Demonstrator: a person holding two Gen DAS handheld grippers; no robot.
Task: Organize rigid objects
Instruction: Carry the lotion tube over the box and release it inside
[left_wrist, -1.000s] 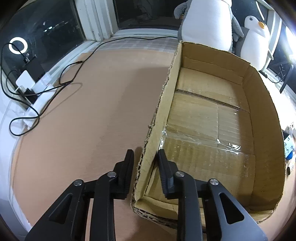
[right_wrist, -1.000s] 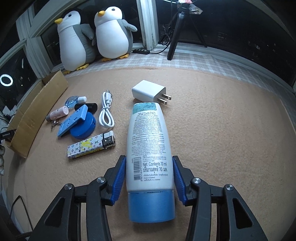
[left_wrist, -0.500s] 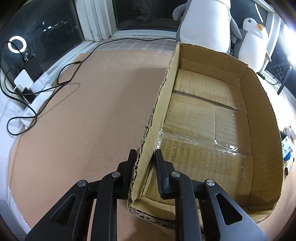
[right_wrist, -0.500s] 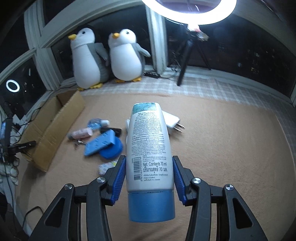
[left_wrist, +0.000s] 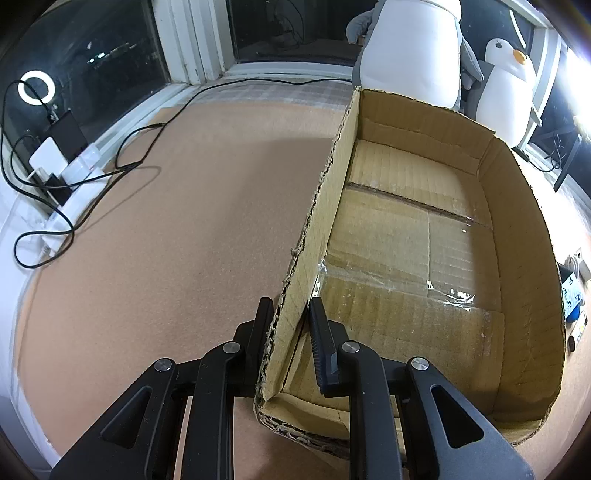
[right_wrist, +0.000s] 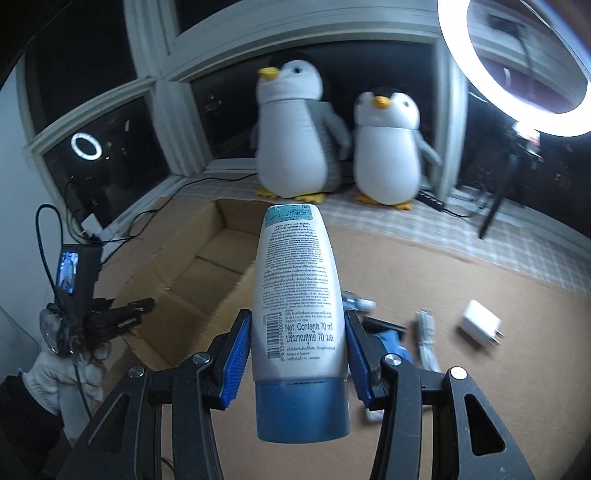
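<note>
Lotion tube (right_wrist: 298, 295), white with blue cap, clamped between the right gripper's (right_wrist: 298, 354) blue pads and held in the air, pointing toward the empty cardboard box (left_wrist: 424, 266). Left gripper (left_wrist: 290, 325) pinches the box's near-left wall, bracing it. Step: carrying the tube to the box. Next: lower inside, then release. Charger plug (right_wrist: 479, 328) and coiled cable (right_wrist: 426, 341) lie on the tan mat (left_wrist: 166, 240); plush penguins (right_wrist: 295, 136) sit by dark windows.

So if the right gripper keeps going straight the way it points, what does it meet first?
Probably the cardboard box. The right gripper holds the bottle, whose far end leads over the box's near wall, so it would likely meet that wall or the floor inside. Depth is unclear.
</note>
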